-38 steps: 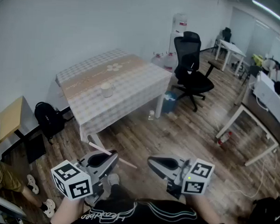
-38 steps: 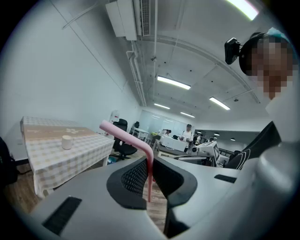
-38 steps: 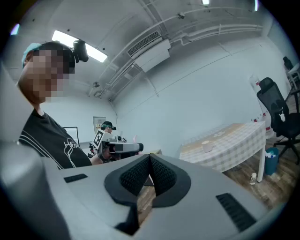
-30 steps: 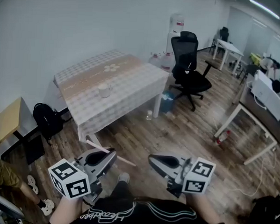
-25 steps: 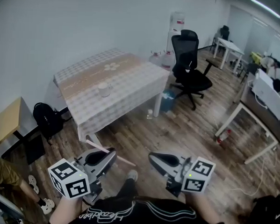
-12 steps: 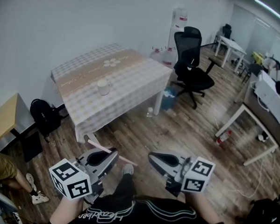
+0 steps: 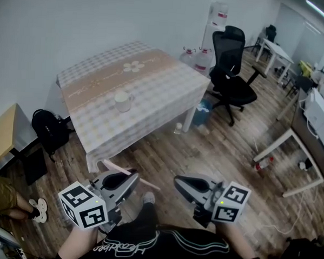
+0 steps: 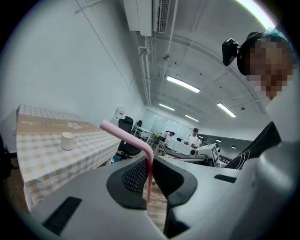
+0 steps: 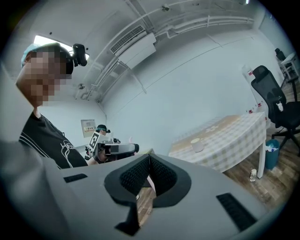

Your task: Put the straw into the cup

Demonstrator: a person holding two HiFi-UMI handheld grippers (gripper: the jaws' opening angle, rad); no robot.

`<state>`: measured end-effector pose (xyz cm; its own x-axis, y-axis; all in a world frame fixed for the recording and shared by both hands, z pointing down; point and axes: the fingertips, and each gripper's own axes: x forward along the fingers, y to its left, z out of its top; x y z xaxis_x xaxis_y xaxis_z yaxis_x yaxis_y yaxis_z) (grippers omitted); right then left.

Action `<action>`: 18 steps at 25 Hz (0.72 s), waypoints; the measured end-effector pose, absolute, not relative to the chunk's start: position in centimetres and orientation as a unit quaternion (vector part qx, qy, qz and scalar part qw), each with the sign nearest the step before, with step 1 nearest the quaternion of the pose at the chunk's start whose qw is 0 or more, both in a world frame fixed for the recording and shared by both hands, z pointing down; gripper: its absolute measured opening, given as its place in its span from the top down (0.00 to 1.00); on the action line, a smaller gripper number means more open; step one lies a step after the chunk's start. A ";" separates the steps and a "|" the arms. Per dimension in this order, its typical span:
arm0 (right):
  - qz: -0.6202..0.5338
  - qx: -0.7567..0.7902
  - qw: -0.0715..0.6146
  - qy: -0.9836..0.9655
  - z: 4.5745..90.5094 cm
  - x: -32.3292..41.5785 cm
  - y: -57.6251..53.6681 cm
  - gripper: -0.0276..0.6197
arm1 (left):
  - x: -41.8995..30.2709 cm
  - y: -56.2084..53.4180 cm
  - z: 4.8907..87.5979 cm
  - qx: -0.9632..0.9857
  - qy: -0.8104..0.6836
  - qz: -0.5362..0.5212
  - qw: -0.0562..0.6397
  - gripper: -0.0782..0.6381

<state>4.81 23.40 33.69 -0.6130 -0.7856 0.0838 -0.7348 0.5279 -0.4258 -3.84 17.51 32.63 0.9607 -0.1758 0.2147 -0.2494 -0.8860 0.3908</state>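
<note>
- Holding entry: left gripper (image 8: 149, 160), jaws drawn narrow and pressed on the pink straw (image 8: 148, 176). The straw stands upright between the pads, then bends above them and runs off toward the left of the left gripper view.
- Same straw, head view (image 7: 114, 166): lies slantwise across the left gripper's tips, one end sticking out on either side, above the wooden floor (image 7: 215, 140).
- Right gripper (image 9: 149, 158): jaws closed tip to tip, nothing gripped. In the head view it sits low, beside the left gripper but not touching it.
- Cup (image 7: 122, 101): white, upright on the table (image 7: 158, 91) with the checked cloth, well apart from both grippers and beyond them.
- Office chair (image 7: 233, 76): black, by the table's far corner.
</note>
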 end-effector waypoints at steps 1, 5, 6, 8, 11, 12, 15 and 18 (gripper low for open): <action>-0.218 -0.437 0.058 0.871 33.8 5.1 22.2 0.94 | -3.6 16.2 32.8 0.966 -0.110 0.088 0.216 0.85; -0.233 -0.442 0.058 0.864 34.1 6.5 17.0 0.94 | -2.2 11.0 33.0 0.965 -0.107 0.091 0.223 0.85; -0.237 -0.442 0.058 0.863 34.1 6.7 15.7 0.94 | -1.9 9.7 33.1 0.964 -0.107 0.092 0.224 0.85; -0.243 -0.441 0.057 0.862 34.2 7.2 13.0 0.94 | -1.4 7.1 33.1 0.964 -0.106 0.093 0.226 0.85; -0.247 -0.439 0.054 0.862 34.0 7.7 9.0 0.94 | -0.8 3.2 33.1 0.962 -0.108 0.092 0.231 0.85; -0.247 -0.439 0.053 0.862 33.9 8.0 7.7 0.94 | -0.7 1.9 33.1 0.962 -0.110 0.091 0.233 0.85; -0.249 -0.439 0.054 0.862 33.8 8.7 3.8 0.94 | -0.3 -1.9 33.1 0.961 -0.113 0.090 0.235 0.85; -0.248 -0.440 0.053 0.862 33.8 9.3 0.1 0.94 | 0.1 -5.5 33.0 0.961 -0.118 0.087 0.234 0.85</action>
<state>9.25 0.07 33.83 -0.6079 -0.7838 0.1267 -0.7315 0.4907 -0.4734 0.05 -5.49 33.02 0.9571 -0.1864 0.2221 -0.2677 -0.8622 0.4300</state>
